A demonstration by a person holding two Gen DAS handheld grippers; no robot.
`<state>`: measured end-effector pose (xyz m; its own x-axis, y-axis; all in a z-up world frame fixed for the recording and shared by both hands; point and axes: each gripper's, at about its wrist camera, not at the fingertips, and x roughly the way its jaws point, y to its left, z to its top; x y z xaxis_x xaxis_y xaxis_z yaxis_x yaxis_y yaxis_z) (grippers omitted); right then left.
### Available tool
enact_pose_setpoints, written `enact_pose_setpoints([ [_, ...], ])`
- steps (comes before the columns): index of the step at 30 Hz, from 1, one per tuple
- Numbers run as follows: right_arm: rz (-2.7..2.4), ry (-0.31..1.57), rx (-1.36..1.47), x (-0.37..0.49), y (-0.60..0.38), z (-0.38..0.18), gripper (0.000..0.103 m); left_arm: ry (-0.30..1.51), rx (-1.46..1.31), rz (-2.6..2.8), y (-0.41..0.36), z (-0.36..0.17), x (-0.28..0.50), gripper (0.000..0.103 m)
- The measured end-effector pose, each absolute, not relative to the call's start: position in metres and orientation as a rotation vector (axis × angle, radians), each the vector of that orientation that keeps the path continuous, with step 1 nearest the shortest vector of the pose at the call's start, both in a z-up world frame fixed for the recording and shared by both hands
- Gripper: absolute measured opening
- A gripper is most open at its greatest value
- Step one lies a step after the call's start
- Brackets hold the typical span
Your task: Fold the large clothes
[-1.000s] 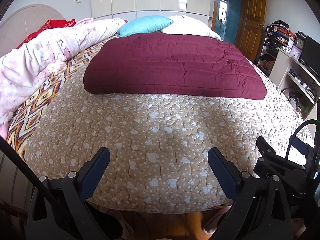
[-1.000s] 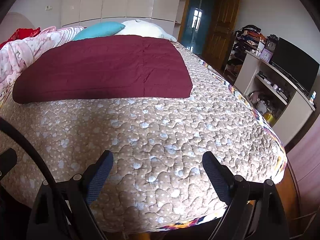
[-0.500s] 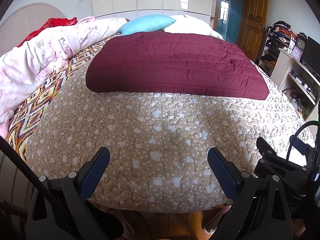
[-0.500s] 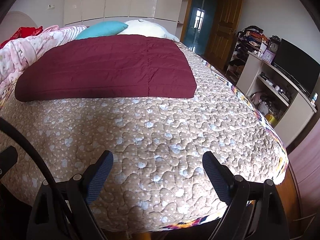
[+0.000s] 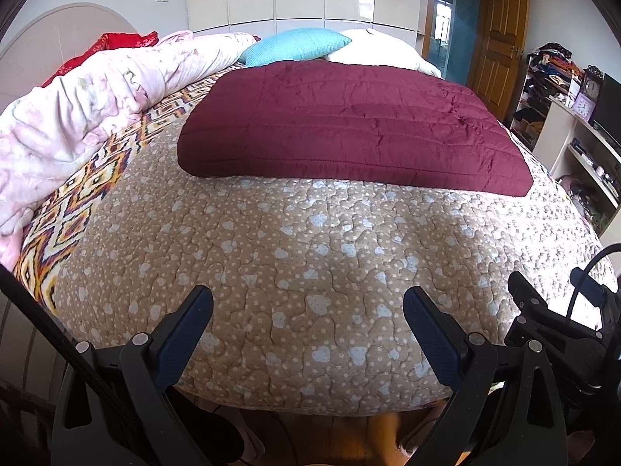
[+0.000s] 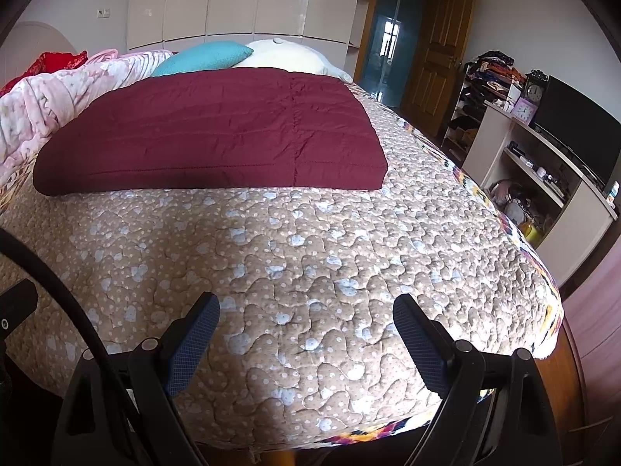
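Note:
A dark red quilted garment lies folded flat as a wide rectangle on the far half of the bed; it also shows in the right wrist view. My left gripper is open and empty, hovering over the bed's near edge, well short of the garment. My right gripper is open and empty too, over the near edge further right. Part of the right gripper's body shows at the right of the left wrist view.
The bed has a beige quilted cover. A pink duvet is bunched along its left side. A teal pillow and a white pillow lie at the head. A white shelf unit with a TV stands right.
Both grippers have risen and moved slightly toward the bed; the garment sits a little lower in both views. Both stay open and empty.

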<state>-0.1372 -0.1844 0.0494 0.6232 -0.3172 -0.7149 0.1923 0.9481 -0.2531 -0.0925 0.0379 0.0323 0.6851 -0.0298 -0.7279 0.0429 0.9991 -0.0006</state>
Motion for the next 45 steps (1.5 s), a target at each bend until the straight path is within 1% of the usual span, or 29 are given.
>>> enact_pose_setpoints([
  [30, -0.267, 0.827, -0.233, -0.14, -0.169, 0.047, 0.095, 0.808, -0.012, -0.006, 0.054, 0.025, -0.09, 0.098],
  [45, -0.286, 0.814, -0.214, -0.141, -0.177, 0.049, 0.095, 0.81, -0.015, 0.0, 0.055, 0.024, -0.09, 0.098],
])
